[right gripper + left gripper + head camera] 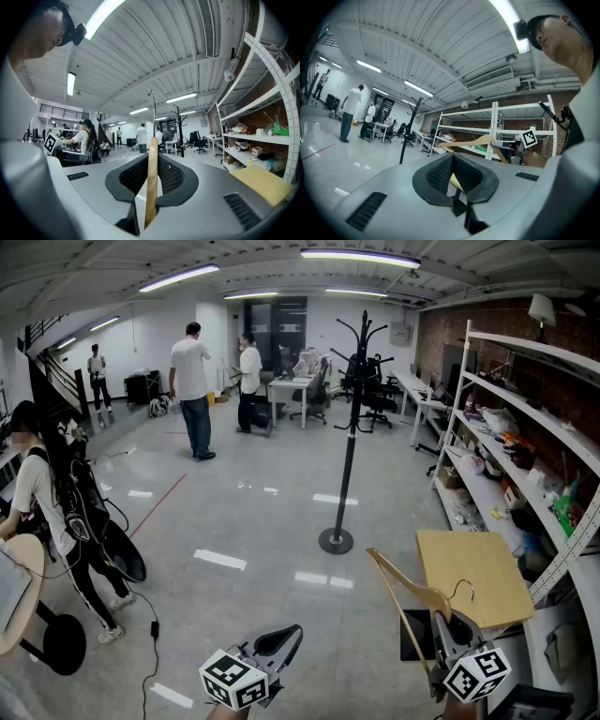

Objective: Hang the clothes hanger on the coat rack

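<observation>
"What escaped you in the head view?"

"Part of the hanger (410, 594) lay hidden behind the right gripper (446, 632) at the lower right. The round counter (34, 563) was cut off by the left edge."

"And the shelves (525, 456) on the right?"

"Their clutter was too small to name. The person (47, 512) at the left had a blurred face."

"The gripper views?"

"In the right gripper view, the hanger's lower end sank out of sight beneath the jaws. In the left gripper view, a yellow patch (455, 182) behind the jaws at centre was too small to identify."
</observation>
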